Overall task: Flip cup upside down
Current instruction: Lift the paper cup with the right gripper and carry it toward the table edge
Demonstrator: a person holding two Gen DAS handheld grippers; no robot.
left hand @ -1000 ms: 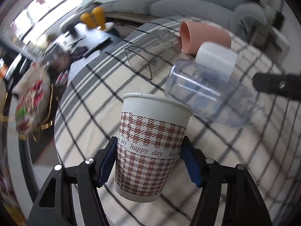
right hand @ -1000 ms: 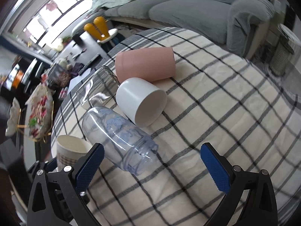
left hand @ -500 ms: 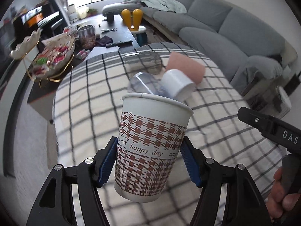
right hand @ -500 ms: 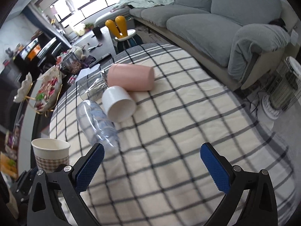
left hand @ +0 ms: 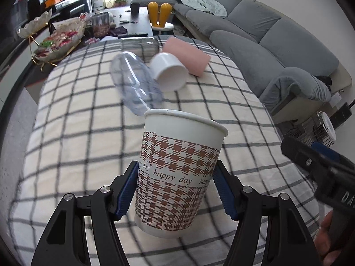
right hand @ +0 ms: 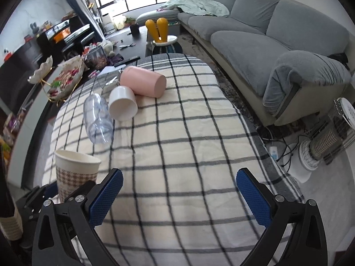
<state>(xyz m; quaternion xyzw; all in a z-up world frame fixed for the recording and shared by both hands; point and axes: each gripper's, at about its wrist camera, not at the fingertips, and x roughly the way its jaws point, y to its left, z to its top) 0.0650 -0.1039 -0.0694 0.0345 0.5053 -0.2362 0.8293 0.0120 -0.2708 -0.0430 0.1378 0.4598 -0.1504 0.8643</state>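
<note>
Paper cup upright in left tongs, right tongs spread wide

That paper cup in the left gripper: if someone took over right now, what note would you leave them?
Left gripper: shut on the paper cup, held upright, mouth up, above the checked table.
Right gripper: open, empty, off to the cup's right.
Lying on their sides farther back: clear bottle, white cup, pink cup.
Done: cup grasped and lifted.
Left: turn it mouth down, set it on the table, release.
</note>
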